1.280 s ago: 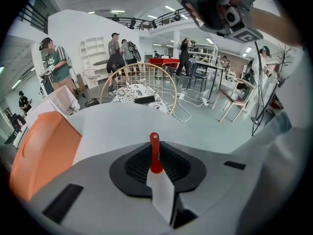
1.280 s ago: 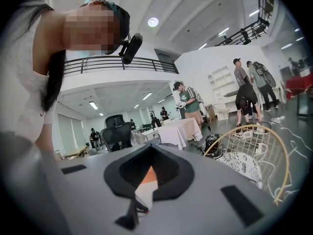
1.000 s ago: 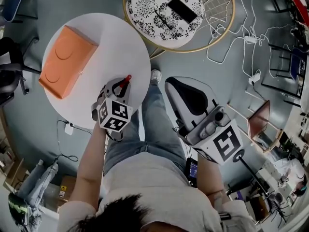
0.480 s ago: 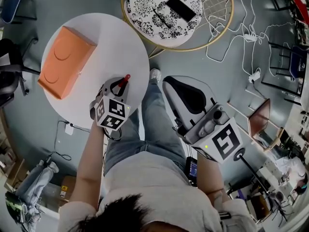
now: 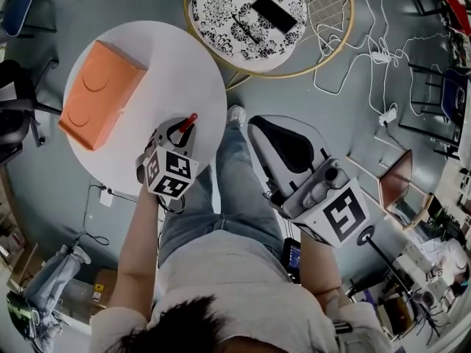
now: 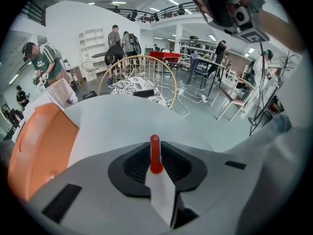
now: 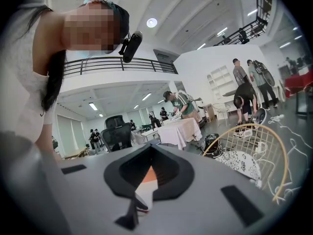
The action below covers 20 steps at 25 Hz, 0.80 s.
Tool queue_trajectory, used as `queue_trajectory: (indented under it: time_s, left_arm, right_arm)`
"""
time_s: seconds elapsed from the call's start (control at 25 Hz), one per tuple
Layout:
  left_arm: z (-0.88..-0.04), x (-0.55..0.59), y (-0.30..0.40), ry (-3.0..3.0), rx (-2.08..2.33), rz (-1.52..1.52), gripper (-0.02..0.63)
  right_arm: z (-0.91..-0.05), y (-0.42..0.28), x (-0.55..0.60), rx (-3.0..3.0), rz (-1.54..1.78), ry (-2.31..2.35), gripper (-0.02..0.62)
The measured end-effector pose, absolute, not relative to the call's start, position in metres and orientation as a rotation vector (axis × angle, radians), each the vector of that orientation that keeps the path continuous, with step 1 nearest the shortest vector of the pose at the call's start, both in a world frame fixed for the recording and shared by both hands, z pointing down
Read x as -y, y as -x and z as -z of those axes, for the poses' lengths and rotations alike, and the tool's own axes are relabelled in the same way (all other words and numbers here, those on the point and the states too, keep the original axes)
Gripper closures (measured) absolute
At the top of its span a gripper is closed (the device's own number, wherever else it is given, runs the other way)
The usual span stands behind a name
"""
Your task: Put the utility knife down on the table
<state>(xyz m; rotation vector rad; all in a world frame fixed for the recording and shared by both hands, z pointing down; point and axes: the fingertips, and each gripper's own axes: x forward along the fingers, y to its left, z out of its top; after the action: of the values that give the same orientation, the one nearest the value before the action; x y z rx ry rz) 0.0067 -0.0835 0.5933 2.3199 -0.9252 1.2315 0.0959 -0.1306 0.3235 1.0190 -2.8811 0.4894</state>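
Note:
The utility knife [image 5: 190, 123] has a red end that sticks out past my left gripper [image 5: 180, 131], which is shut on it. Both hang over the near right part of the round white table [image 5: 147, 57]. In the left gripper view the red end [image 6: 155, 153] stands up between the closed jaws, with the table top [image 6: 122, 121] beyond it. My right gripper [image 5: 283, 201] is off the table to the right, above a black seat, and points back toward the table. Its jaws stand together with nothing held [image 7: 144, 180].
An orange box [image 5: 99, 94] lies on the left half of the table. Behind the table is a round patterned stool [image 5: 246, 13] in a gold wire ring, with a black phone on it. A black chair seat [image 5: 291, 149] and white floor cables [image 5: 353, 57] are to the right.
The left gripper has drifted a little to the left with the knife still in it. The right gripper has hardly moved.

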Motion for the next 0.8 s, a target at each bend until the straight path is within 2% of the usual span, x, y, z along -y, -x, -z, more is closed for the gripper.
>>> queue_trajectory:
  time_s: [0.28,0.56,0.8]
  left_arm:
    - [-0.58,0.088,0.002,-2.323,1.006,-1.217,0.589]
    - [-0.565,0.079,0.008,-2.316,1.03,-1.179,0.595]
    - [-0.525,0.074,0.007,-2.351,1.096,-1.005,0.597]
  right_arm:
    - [-0.316,-0.093,0.126,2.899,-0.469,-1.01,0.586]
    - [-0.307,-0.082,0.112,2.92,-0.434,-0.985,0.586]
    - [-0.296,-0.075,0.096,2.937,-0.403,-0.97,0.586]
